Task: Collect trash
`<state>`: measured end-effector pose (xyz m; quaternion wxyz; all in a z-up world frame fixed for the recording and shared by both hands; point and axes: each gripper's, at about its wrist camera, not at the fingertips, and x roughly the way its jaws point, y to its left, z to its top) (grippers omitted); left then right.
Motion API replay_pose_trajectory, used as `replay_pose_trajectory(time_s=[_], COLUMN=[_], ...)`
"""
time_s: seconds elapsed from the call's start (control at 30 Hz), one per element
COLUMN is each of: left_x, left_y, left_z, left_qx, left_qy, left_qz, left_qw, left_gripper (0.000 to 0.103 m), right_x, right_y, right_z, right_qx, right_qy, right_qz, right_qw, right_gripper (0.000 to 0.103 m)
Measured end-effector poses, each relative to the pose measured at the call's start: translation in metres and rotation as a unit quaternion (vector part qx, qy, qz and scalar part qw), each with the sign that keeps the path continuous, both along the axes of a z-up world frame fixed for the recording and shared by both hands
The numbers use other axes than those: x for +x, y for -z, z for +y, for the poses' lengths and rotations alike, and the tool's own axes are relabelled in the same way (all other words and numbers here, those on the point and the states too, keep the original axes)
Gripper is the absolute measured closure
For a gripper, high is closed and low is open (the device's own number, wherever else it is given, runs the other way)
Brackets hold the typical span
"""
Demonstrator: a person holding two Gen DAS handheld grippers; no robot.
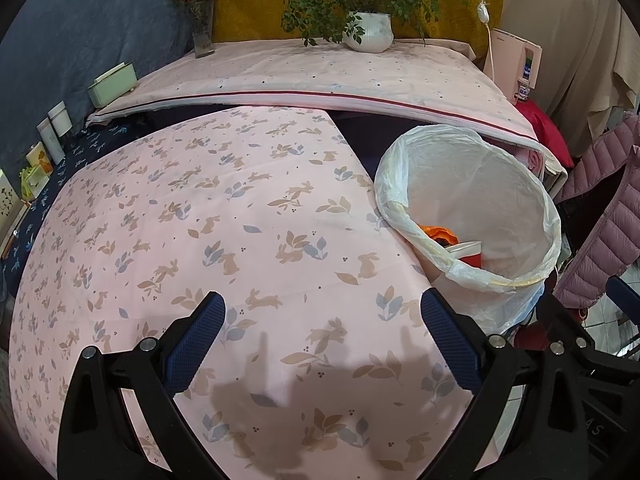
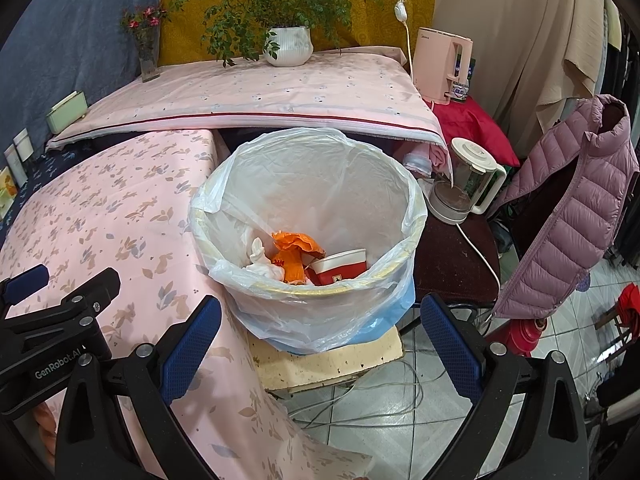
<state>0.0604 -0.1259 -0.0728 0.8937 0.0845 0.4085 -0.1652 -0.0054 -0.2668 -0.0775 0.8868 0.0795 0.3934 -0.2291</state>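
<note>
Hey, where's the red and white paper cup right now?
The red and white paper cup lies inside the lined trash bin, on the bin's right side in the right wrist view, beside the orange wrapper and white tissue.

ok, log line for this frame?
left gripper open, empty | right gripper open, empty | bin: red cup, orange wrapper, tissue inside

Counts: 1 lined trash bin (image 2: 320, 200) holding 3 items: 1 orange wrapper (image 2: 294, 250), 1 red-white paper cup (image 2: 340, 268), 1 white tissue wad (image 2: 260, 260). Also 2 kettles, 1 potted plant (image 2: 288, 44), 1 flower vase (image 2: 148, 56), 1 puffer jacket (image 2: 568, 208).
</note>
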Motion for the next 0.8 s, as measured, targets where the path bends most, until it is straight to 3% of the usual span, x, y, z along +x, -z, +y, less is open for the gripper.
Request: replay_pose_trajectory(time_s=[0.8], left_x=[-0.0013], left_y=[0.0012], left_z=[-0.0002], left_qx=[0.001], left_qy=[0.002], left_qz=[0.002], left_qw=[1.0], left_gripper=[0.009], right_x=[-0.0001], right_y=[-0.0009], right_z=[-0.0038], right_qx=[0.002], right_qy=[0.001], right_qz=[0.002], right_qw=[1.0], right_gripper=[0.007])
